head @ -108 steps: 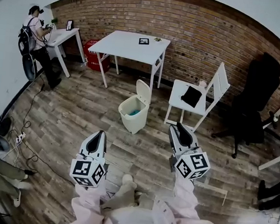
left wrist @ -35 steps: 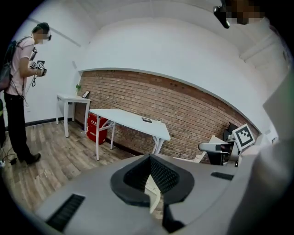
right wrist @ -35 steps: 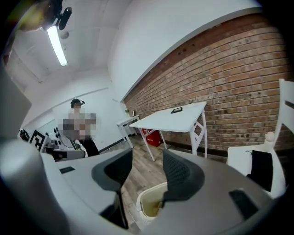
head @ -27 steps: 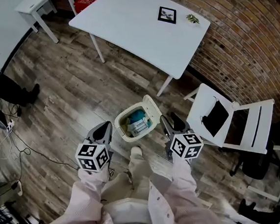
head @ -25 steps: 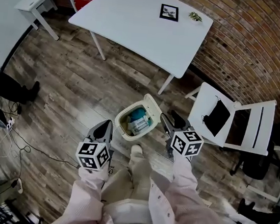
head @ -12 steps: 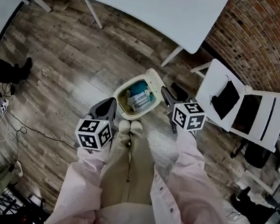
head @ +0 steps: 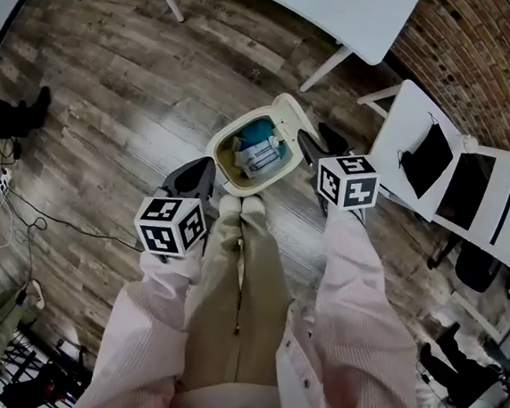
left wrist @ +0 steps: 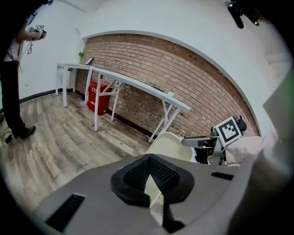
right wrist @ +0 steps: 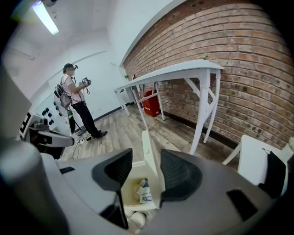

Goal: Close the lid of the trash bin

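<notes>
Jaws of the right gripper (right wrist: 144, 161) stand apart with nothing clamped. The upright hinged lid (right wrist: 149, 153) of the cream plastic trash bin (right wrist: 134, 164) shows in the gap between them, though it seems to stand a little beyond the tips. From the head view the right gripper (head: 308, 143) sits just beside the lid (head: 299, 120), and whether they touch is hard to tell. The left gripper (left wrist: 149, 159) has its jaws together and empty; its own body hides most of the bin. It hangs near the bin's rim (head: 213, 152) on the other side (head: 205, 165).

The bin stands open on the wooden plank floor (head: 114, 86), at the person's pale shoes (head: 241, 208), with blue and white rubbish (head: 258, 150) inside. The white table (head: 345, 10) is cut off at the top edge. A white folding chair (head: 472, 188) carries a black cloth (head: 425, 157).

Four seconds ago the bin stood well away across the room. Half a second ago more of the table showed. The lid stays up.
</notes>
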Demonstrator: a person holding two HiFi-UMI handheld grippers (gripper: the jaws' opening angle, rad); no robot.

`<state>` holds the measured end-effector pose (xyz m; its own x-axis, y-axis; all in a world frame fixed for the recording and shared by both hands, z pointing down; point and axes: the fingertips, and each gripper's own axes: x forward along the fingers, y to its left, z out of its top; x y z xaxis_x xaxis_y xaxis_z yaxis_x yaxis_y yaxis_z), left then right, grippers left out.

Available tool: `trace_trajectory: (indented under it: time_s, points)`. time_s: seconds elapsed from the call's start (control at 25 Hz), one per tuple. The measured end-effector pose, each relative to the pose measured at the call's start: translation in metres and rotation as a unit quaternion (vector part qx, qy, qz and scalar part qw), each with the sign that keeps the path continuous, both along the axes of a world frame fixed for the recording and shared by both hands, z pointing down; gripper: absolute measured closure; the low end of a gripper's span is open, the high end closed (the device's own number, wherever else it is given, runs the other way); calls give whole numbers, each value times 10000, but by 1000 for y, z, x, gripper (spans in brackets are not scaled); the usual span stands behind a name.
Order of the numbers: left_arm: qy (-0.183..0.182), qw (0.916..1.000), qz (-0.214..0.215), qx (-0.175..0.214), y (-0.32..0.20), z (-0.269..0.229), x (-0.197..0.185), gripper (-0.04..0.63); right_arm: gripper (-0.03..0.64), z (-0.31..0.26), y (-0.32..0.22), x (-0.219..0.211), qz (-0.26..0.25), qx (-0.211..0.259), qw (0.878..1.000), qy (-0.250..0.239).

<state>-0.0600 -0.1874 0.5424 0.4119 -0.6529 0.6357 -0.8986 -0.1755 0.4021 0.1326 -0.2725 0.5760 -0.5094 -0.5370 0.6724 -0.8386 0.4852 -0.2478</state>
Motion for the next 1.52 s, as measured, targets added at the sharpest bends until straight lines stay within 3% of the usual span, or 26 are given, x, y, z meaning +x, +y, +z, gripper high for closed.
trace_trajectory:
  time_s: [0.96, 1.28, 1.52]
  points:
    - [48, 9979, -647, 23, 50, 19, -16, 603, 423, 5, 37, -39, -674, 387, 9970, -72]
    - [173, 9968, -781, -49, 72, 28, -30, 603, 423, 8, 50, -57, -660, 453, 9968, -3]
    - [237, 9968, -754, -108, 77, 33, -48, 603, 423, 15, 56, -69, -326, 497, 9982, 2]
